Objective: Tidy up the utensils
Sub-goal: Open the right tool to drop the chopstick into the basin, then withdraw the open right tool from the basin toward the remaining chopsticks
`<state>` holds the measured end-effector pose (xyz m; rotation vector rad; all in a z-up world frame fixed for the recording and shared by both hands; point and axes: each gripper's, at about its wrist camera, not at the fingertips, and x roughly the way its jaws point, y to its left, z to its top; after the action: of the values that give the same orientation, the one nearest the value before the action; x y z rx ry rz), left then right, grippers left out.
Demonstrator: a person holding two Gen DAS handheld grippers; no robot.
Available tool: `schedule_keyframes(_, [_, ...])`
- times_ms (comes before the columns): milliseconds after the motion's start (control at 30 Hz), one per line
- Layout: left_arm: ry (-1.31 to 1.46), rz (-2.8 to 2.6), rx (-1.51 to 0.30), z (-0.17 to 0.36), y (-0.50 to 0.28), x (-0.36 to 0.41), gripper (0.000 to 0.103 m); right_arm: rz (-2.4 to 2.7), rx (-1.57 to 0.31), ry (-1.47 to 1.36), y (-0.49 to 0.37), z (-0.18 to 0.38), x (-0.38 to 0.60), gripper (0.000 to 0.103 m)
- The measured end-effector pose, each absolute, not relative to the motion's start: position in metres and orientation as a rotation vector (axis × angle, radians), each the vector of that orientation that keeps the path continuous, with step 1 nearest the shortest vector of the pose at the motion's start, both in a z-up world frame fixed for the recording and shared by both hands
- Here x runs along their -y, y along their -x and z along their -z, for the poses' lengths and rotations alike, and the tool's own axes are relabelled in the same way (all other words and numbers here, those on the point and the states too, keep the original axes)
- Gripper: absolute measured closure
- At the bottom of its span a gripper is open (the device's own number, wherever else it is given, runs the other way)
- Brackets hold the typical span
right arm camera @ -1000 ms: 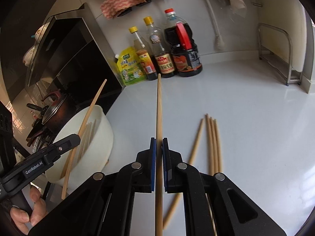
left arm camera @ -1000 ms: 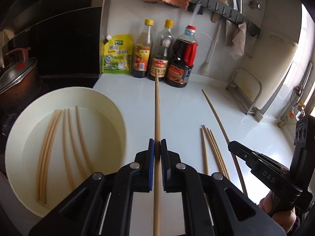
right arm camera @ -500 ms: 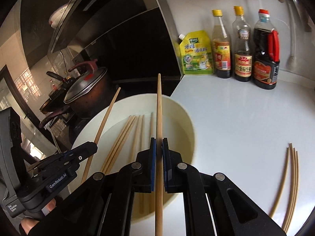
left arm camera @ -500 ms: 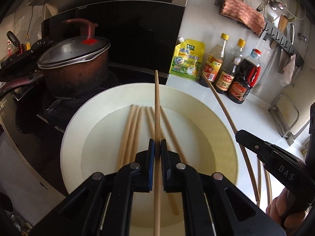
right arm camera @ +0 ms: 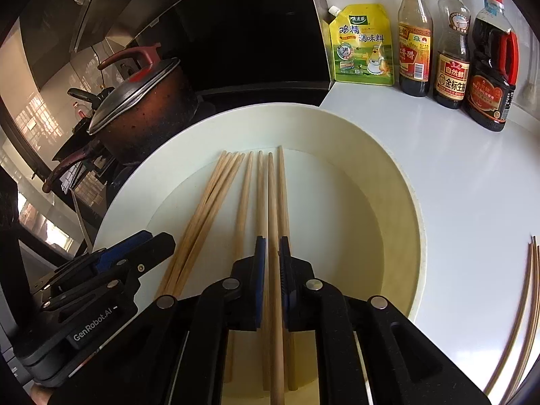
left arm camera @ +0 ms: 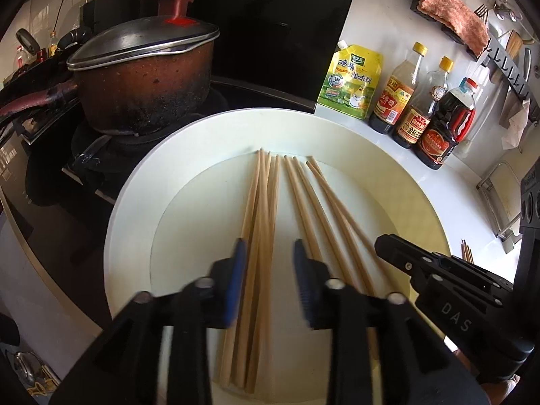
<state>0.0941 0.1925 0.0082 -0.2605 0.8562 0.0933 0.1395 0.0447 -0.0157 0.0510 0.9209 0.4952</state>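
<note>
White kitchen counter (right arm camera: pixel 455 182), beside a stove: a cream bowl (left arm camera: pixel 135 182) contains the chopsticks (left arm camera: pixel 266 202). Left gripper (left arm camera: pixel 268 253) jaws have just been opening; nothing is gripped. Right gripper (right arm camera: pixel 271 246) jaws, barely parted, flank one chopstick (right arm camera: pixel 273 202) over the bowl.

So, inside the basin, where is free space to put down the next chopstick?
The basin floor is bare on its right side, between the chopsticks and the wall nearest the sauce bottles. The left and middle are crowded with chopsticks and both grippers.
</note>
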Motion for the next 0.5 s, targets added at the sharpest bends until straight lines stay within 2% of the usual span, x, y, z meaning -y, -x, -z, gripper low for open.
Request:
schedule_keyframes(33, [0.258, -0.097, -0.849, -0.009, -0.092, -0.193, 0.059, -0.493, -0.913, -0.053, -0.138, 0.015, -0.044, 0.092])
schedule_keyframes(67, [0.257, -0.100, -0.844, -0.010, -0.091, -0.193, 0.058, -0.491, -0.908, -0.056, -0.136, 0.014, -0.042, 0.092])
schedule_keyframes(267, [0.266, -0.107, -0.839, -0.012, -0.080, -0.193, 0.054, -0.482, -0.877, -0.071, -0.124, 0.007, -0.030, 0.091])
schedule_keyframes(500, [0.255, -0.117, -0.846, -0.014, -0.066, -0.189, 0.054, -0.473, -0.822, -0.043, -0.103, -0.001, -0.025, 0.087])
